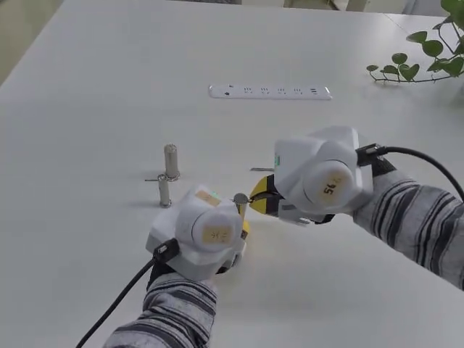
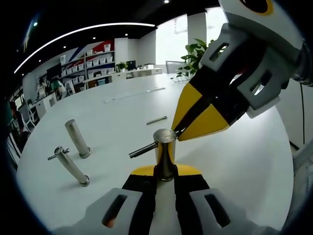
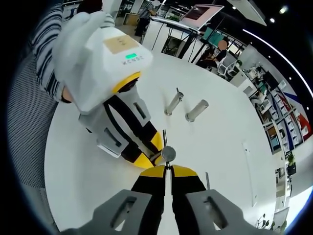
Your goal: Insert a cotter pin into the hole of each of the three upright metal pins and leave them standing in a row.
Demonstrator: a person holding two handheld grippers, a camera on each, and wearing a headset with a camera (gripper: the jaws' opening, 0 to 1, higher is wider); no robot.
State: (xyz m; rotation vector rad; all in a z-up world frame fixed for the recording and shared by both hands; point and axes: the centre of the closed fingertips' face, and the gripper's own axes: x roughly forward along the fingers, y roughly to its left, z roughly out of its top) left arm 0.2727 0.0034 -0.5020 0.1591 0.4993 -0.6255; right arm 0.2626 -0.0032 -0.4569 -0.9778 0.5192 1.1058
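cotter pin (image 2: 143, 150) partway through the held metal pin (image 1: 240, 199)

head view: the left gripper (image 1: 244, 225) and right gripper (image 1: 255, 197) meet at the near middle of the white table (image 1: 109, 87), with their tips almost touching at the held metal pin. to their left stand a bare metal pin (image 1: 171, 161) and, just nearer, a fitted metal pin (image 1: 164, 191) with a crosspiece (image 1: 152, 179) through its top. a spare cotter pin (image 1: 261, 170) lies on the table just beyond the right gripper. a power strip (image 1: 268, 91) lies at the far side.

left gripper view: the left jaws are clamped on the lower shaft of the held metal pin, which stands upright between them. the cotter pin pokes out of its left side just below the cap. the right gripper's yellow tips sit against the opposite side. i cannot tell whether the base touches the table.

right gripper view: the right jaws are closed on the tail of the cotter pin, and its tip shows past the cap on the far side.

risks, as i judge them: a push off the line of the hole could jam or bend the cotter pin, or twist the held metal pin in the left jaws. letting go before the base sits flat could topple it, and it could roll into its two neighbours. it is well to the right of them, so the row could end up crooked. the bare metal pin has no cotter pin yet.
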